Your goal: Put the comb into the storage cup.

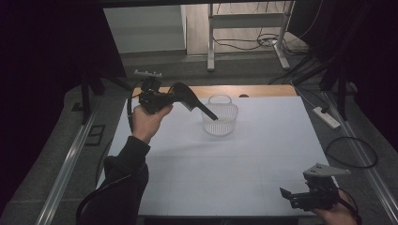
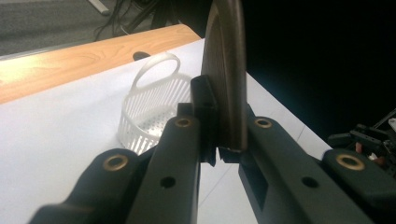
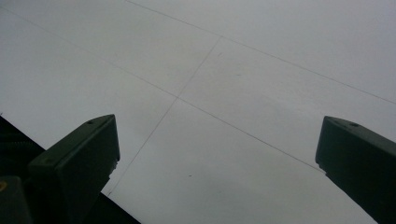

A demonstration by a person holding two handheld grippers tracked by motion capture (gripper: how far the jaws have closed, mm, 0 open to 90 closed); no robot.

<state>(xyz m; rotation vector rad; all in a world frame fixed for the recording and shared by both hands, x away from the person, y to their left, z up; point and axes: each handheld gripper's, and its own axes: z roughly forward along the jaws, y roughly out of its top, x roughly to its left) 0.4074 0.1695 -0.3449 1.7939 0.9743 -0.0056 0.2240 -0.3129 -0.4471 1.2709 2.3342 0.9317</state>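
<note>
Left gripper [image 1: 176,96] clamped on black, glossy high-heeled shoe [image 1: 190,99], thin heel.

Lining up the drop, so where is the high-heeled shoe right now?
In the high view the black high-heeled shoe is left of centre, clamped in the left gripper above the table, its thin heel pointing over the rim of the white basket.

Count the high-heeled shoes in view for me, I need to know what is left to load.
1. The black high-heeled shoe is clamped in the left tongs, held in the air beside the white basket, its thin heel over the basket's rim. Any others are out of view.
</note>
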